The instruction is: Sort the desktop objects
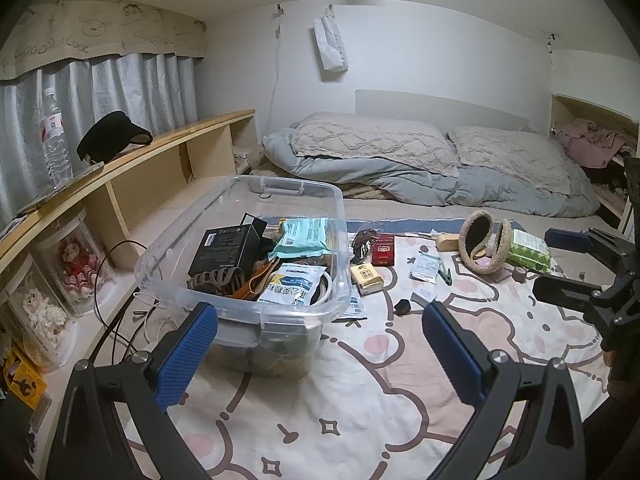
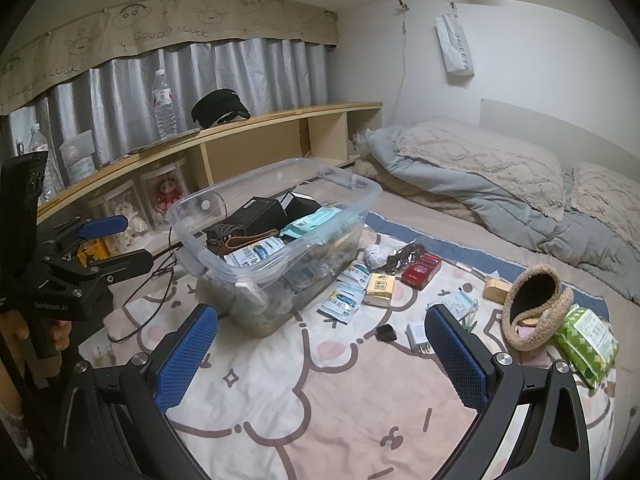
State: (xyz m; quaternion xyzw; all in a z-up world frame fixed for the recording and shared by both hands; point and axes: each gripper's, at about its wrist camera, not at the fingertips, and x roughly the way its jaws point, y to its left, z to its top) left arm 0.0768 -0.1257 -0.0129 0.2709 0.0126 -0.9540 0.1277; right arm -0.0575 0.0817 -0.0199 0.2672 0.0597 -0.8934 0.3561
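Observation:
A clear plastic bin [image 1: 340,216] [image 2: 192,224] stands on the patterned bed sheet, holding a black box [image 1: 226,246], a brown hair claw [image 1: 216,280] and several packets. Loose items lie to its right: a red box [image 1: 383,250] [image 2: 421,270], a yellow packet [image 1: 366,278] [image 2: 379,289], a small black object [image 1: 402,306] [image 2: 386,333], a woolly pouch [image 1: 486,246] [image 2: 534,308] and a green wipes pack [image 1: 530,250] [image 2: 588,340]. My left gripper [image 1: 320,344] is open and empty, just in front of the bin. My right gripper [image 2: 320,348] is open and empty, above the sheet.
A wooden shelf [image 1: 160,148] runs along the left with a water bottle [image 1: 56,140], a black visor [image 1: 112,138] and dolls in jars below. Cables [image 1: 120,312] lie left of the bin. Pillows and a grey duvet [image 1: 400,168] fill the far bed.

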